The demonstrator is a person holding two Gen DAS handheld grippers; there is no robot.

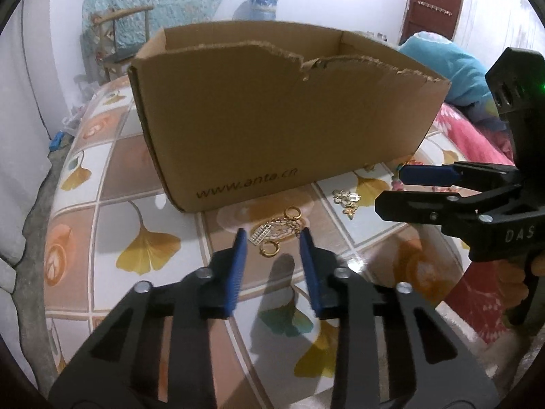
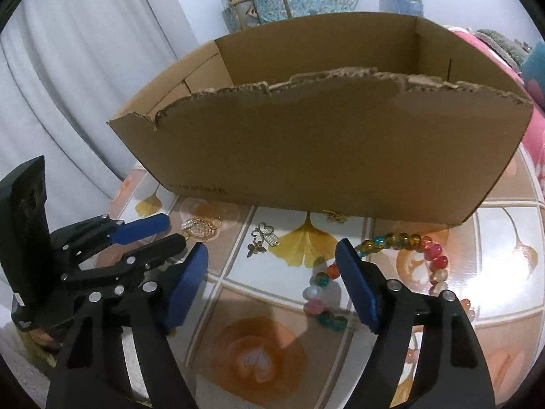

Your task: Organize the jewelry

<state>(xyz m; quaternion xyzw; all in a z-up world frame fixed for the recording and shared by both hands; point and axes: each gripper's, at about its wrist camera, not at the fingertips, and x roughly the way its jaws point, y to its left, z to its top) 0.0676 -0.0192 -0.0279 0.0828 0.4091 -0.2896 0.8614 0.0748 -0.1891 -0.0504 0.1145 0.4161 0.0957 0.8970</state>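
Cardboard box (image 2: 323,143): stood across the far side of the tabletop (image 2: 259,293), blocking passage beyond. Open top, torn near wall lowest. Near strip passable, strewn with gold earrings (image 1: 276,235), charms (image 2: 262,238), bead bracelet (image 2: 402,242).

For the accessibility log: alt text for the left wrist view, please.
The left hand-held gripper, blue pads apart, frames gold hoop earrings on a chain lying on a ginkgo-leaf patterned tablecloth. Behind stands a torn-edged brown cardboard box; the right hand-held gripper enters from the right.

one cardboard box (image 2: 323,150), one beaded bracelet (image 2: 402,262), two grippers (image 1: 274,238)
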